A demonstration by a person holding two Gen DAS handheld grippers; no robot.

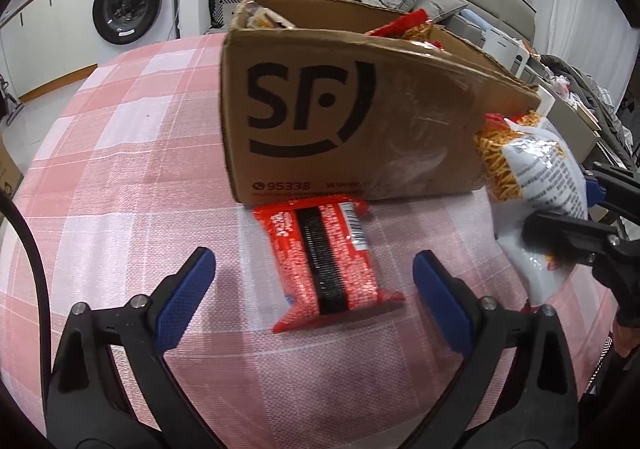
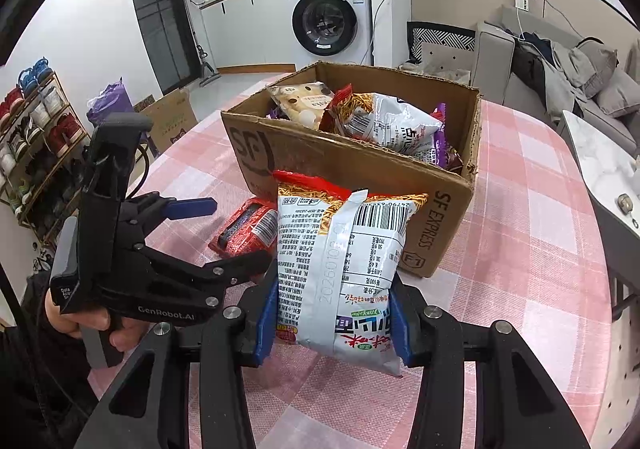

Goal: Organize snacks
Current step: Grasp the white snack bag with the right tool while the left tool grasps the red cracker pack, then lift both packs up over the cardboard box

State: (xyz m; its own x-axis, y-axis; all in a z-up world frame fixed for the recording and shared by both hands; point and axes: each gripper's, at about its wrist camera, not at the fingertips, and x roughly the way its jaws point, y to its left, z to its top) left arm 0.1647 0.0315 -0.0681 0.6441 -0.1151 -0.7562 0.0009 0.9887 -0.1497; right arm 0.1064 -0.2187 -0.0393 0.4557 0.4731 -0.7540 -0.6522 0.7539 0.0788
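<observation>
A brown SF cardboard box stands on the pink checked tablecloth and holds several snack bags. A red snack packet lies flat on the cloth just in front of the box. My left gripper is open, its blue pads on either side of the red packet, apart from it. My right gripper is shut on a white and orange noodle snack bag, held upright in front of the box.
The table carries the pink checked cloth. A washing machine and counter stand behind, a grey sofa at the right, a shoe rack at the left. A white marble side table is close on the right.
</observation>
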